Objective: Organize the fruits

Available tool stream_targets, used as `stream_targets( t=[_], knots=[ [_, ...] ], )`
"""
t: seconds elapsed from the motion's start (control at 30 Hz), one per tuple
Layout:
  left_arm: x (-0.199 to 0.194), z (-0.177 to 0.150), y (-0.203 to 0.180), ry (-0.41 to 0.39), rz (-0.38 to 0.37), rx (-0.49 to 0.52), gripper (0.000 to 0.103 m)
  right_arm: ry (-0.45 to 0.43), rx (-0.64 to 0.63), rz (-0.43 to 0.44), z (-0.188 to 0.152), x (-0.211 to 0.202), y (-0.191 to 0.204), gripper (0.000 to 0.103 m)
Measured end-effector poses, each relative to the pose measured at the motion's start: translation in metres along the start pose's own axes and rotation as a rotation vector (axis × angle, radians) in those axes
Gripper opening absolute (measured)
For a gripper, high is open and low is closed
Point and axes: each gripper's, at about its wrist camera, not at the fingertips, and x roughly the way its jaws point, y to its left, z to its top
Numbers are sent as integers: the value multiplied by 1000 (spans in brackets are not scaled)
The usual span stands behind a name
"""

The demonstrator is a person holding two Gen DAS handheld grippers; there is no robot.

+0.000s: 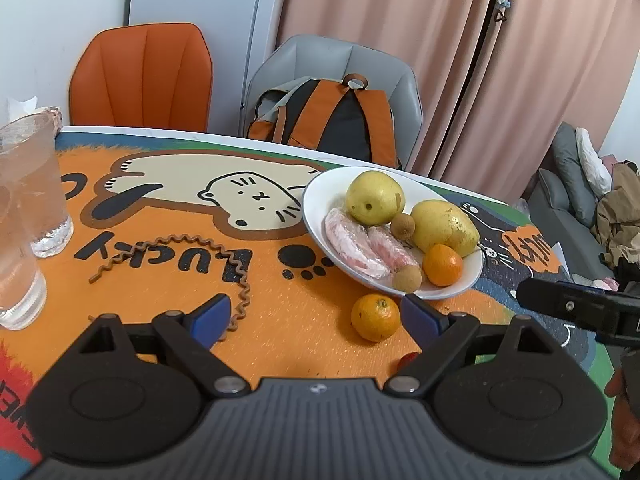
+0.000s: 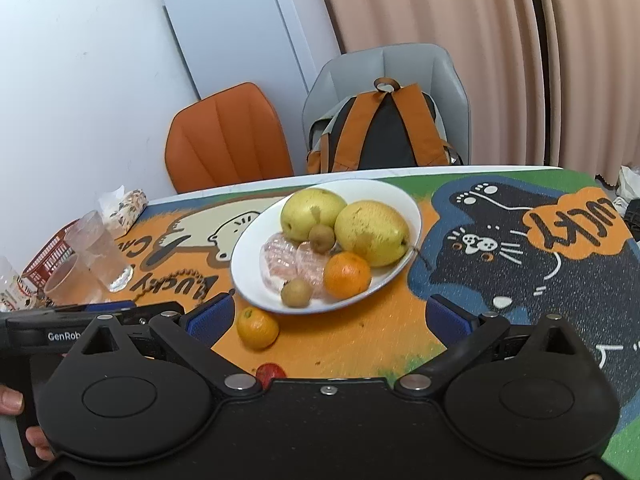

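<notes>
A: Plate (image 2: pixel 404 200)?
B: White, shallow, ahead of the right claw (image 2: pixel 336 316), past its open jaws. Holds two yellow-green pears (image 2: pixel 312 214), two wrapped pink pieces (image 2: pixel 276 258), two small brown round fruits (image 2: pixel 297 292), one orange (image 2: pixel 347 274).
A: Loose fruit?
B: A second orange (image 2: pixel 257 328) on the mat, just in front of the plate, beside the claw's left finger (image 2: pixel 208 320). Stem end up. A small red fruit (image 2: pixel 271 372) nearer the claw body, half hidden.
</notes>
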Motion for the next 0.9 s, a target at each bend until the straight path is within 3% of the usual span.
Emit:
stream_targets(
  t=[0.47, 0.9],
  knots=[
    [-14, -11, 8, 17, 10, 23, 91, 32, -28, 7, -17, -18, 3, 103],
    [-32, -12, 13, 14, -24, 37, 91, 35, -43, 11, -23, -35, 14, 103]
  ],
)
